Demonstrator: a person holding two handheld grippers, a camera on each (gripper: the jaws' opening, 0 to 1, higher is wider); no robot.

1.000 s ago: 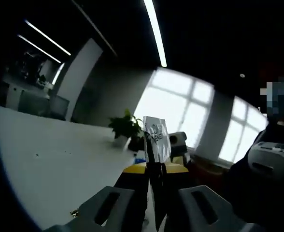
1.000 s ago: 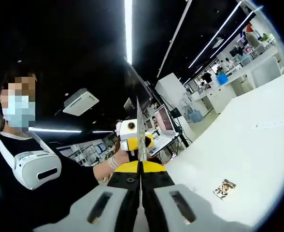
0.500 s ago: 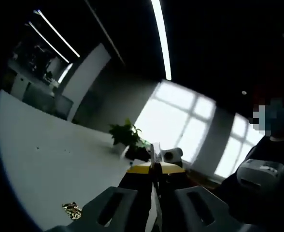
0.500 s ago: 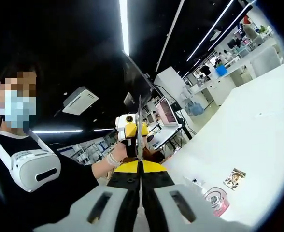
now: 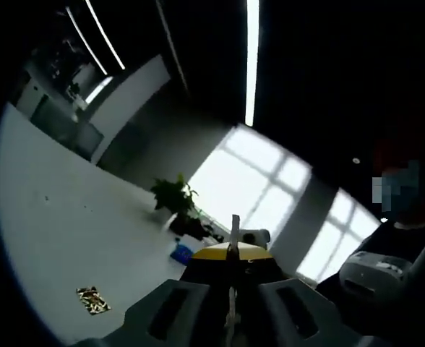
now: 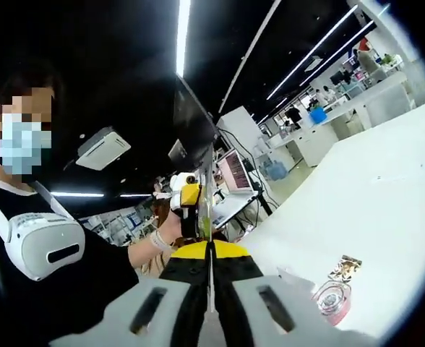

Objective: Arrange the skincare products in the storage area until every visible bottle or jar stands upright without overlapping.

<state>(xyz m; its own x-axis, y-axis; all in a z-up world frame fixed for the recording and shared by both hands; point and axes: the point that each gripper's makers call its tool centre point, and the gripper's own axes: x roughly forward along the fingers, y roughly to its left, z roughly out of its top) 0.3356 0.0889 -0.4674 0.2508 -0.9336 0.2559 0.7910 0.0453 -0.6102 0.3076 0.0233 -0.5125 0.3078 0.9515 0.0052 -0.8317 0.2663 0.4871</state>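
Grippers, both with jaws pressed together on one thin sheet (image 6: 208, 191) – left gripper (image 5: 232, 303), right gripper (image 6: 210, 289) – above white table (image 6: 386, 217), pink-lidded jar (image 6: 333, 302) near its edge

Open-plan office or laboratory: long linear ceiling lights (image 6: 181, 36), rows of white desks with computer monitors (image 6: 235, 170), large multi-pane windows (image 5: 250, 181), a green potted plant (image 5: 173, 196) on a broad white tabletop (image 5: 61, 238).
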